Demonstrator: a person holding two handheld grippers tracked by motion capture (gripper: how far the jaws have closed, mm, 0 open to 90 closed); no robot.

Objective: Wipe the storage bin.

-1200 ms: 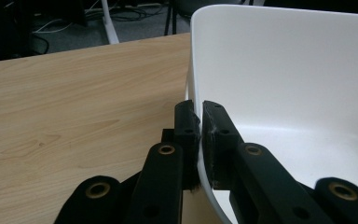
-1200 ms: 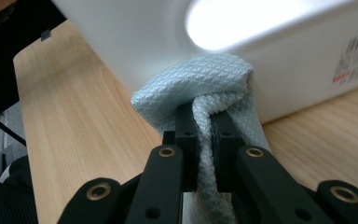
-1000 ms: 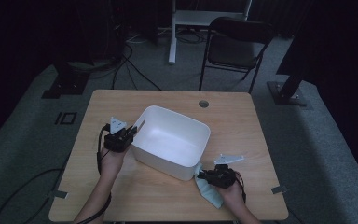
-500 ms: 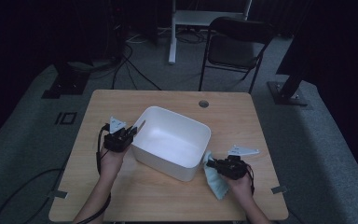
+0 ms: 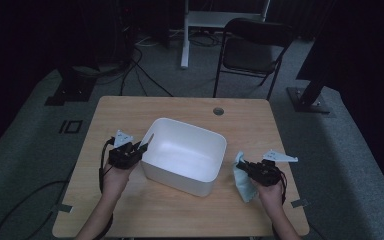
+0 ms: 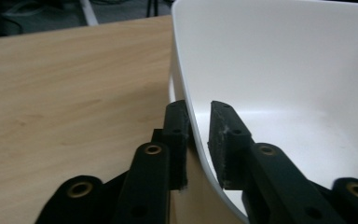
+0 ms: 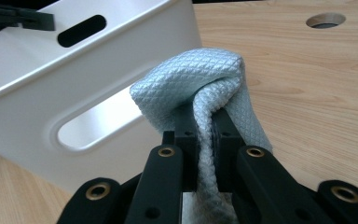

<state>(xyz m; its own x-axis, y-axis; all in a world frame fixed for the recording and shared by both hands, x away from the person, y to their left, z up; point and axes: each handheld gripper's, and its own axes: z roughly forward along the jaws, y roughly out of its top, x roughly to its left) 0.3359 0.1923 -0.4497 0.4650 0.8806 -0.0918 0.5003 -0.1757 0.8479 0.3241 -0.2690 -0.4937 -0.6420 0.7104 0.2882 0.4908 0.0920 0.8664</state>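
The left tongs straddle the near-left rim of the white tub, one jaw outside the wall and one inside it. In the left gripper view the thin wall runs up between the two black pads; the outer pad lies against it, while a narrow gap shows on the inner side, so the jaws, which have just been opening, no longer pinch the rim. The right tongs are on the far side of the tub from the left tongs, just off its right wall, and are clamped hard on a pale blue cloth. In the right gripper view the quilted cloth bulges in a fold above the jaw tips and runs down between them, squeezed to a narrow band. The rest of the cloth hangs below these tongs toward the bench, its lower end near the person's right hand. Past the tips of the right tongs stands the tub's side wall with its slotted handle, close but not touching the cloth as far as can be told.
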